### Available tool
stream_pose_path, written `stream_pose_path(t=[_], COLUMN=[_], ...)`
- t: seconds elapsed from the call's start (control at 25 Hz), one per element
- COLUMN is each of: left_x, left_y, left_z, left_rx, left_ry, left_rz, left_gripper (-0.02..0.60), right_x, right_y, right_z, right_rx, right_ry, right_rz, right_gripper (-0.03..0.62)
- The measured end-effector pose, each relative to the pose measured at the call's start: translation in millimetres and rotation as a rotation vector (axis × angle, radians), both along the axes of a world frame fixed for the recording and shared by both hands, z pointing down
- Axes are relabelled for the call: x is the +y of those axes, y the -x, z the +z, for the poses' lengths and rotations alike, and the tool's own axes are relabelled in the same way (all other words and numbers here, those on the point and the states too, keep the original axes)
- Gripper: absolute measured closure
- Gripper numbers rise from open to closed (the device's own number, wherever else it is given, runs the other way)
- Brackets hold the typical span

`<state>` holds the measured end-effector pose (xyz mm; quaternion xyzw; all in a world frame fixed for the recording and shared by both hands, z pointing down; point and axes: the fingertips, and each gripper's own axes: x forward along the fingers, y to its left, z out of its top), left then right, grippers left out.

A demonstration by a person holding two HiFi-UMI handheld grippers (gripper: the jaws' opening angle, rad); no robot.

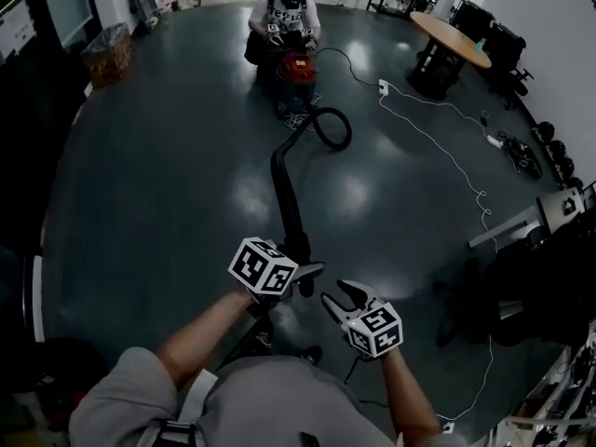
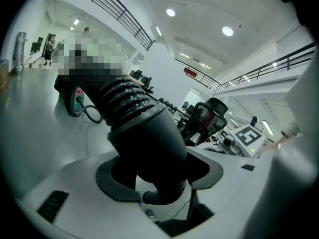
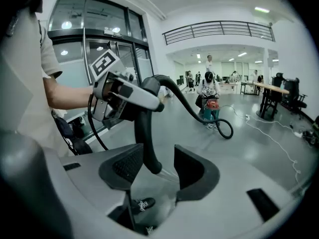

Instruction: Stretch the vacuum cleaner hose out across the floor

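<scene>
Below, one hose [image 1: 287, 194] runs from one vacuum [image 1: 298, 66] across wide open floor [image 1: 168, 156]; left gripper [image 1: 305, 270] clamps its end, right gripper [image 1: 337, 294] jaws apart.

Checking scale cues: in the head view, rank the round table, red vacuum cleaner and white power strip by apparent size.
1. Round table
2. Red vacuum cleaner
3. White power strip
All similarly distant, so the order holds.
</scene>
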<state>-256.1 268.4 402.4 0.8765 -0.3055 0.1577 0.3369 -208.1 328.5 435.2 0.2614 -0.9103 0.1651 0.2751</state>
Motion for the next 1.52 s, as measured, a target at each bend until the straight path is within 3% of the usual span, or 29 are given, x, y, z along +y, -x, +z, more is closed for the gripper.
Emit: stream_pose_path(t=[0.2, 0.44, 0.64, 0.84, 0.96, 1.12, 1.28, 1.44, 1.52], left_x=[5, 37, 53, 47, 58, 68, 67, 78, 82], left_y=[47, 105, 145, 174, 171, 149, 140, 150, 162], left_z=[-1, 14, 30, 43, 18, -8, -15, -11, -2], left_rx=[-0.050, -0.124, -0.157, -0.182, -0.191, -0.208, -0.207, -0.190, -0.184], left_ry=[-0.032, 0.034, 0.081, 0.121, 0.165, 0.189, 0.203, 0.225, 0.243], left_rz=[0.048, 0.131, 0.109, 0.031, -0.039, -0.005, -0.010, -0.097, -0.144], left_gripper=[0.322, 0.321, 0.321, 0.322, 0.321, 0.322, 0.322, 0.322, 0.321], right_x=[-53, -111, -138, -159, -154, -156, -151, -125, -121], right_y=[32, 129, 209, 283, 312, 328, 349, 370, 383], right_z=[-18, -45, -43, -21, -41, -50, -23, -1, 5], right_rx=[0.053, 0.122, 0.215, 0.224, 0.191, 0.237, 0.254, 0.219, 0.235], right_ry=[-0.105, -0.267, -0.421, -0.504, -0.537, -0.622, -0.628, -0.619, -0.663], right_rz=[-0.074, -0.268, -0.532, -0.807, -0.950, -1.107, -1.290, -1.402, -1.429], right_gripper=[0.416, 0.416, 0.416, 0.335, 0.324, 0.324, 0.322, 0.326, 0.373])
